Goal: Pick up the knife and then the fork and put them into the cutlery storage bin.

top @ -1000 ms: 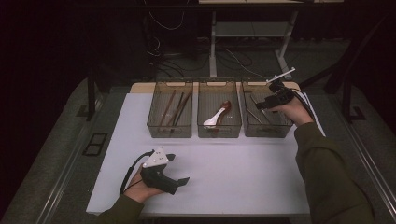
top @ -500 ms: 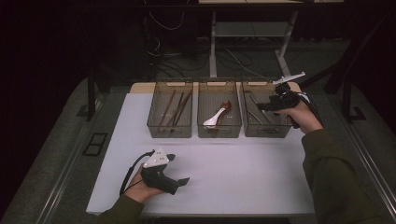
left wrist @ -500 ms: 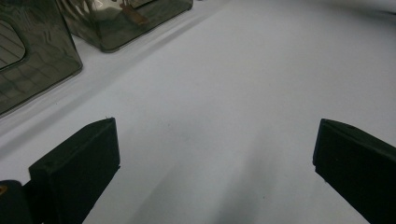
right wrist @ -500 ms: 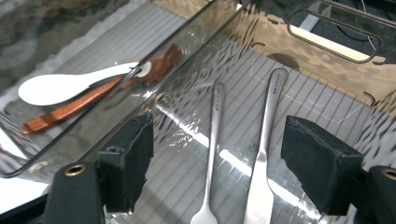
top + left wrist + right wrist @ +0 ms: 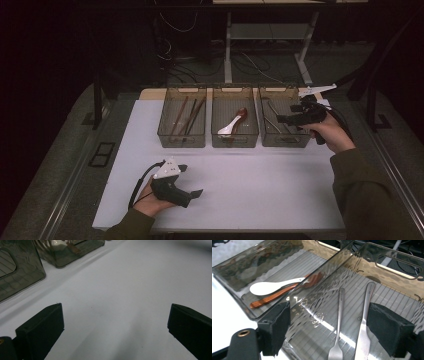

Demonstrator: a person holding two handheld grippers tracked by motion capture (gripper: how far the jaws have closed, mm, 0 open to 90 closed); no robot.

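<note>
right gripper [image 5: 328, 327]: jaws wide, just been opening, nothing between the pads | fork [image 5: 338, 322] and knife [image 5: 364, 325]: plain silver metal, side by side in the smoky clear bin [image 5: 284, 141] at the table's [image 5: 250, 190] far right corner | left gripper [image 5: 112, 327]: wide, empty, near front edge

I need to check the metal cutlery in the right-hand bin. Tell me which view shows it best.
The right gripper view: the fork and knife lie close up, side by side on the ribbed floor of the right bin. The high view shows them as thin, faint streaks. The left gripper view gives nothing clear of them.
</note>
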